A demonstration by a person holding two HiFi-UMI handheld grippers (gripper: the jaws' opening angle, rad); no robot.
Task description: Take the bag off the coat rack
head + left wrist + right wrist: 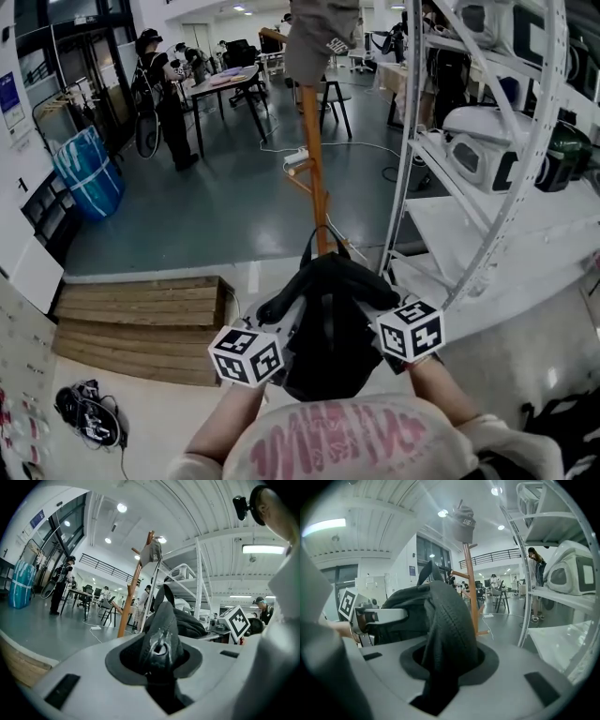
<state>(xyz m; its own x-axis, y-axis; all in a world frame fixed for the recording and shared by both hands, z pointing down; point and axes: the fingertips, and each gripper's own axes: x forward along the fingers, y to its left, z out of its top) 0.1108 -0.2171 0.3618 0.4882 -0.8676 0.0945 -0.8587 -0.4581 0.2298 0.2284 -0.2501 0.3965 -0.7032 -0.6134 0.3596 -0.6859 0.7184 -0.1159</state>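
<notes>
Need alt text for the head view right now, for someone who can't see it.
The left gripper and right gripper clamp a black bag in front of a wooden coat rack topped by a grey cap. White shelves stand at right.

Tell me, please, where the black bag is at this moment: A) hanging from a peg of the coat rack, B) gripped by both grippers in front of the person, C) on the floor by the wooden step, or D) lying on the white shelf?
B: the left gripper and the right gripper are each shut on the black fabric of the bag, and the coat rack stands beyond it.
</notes>
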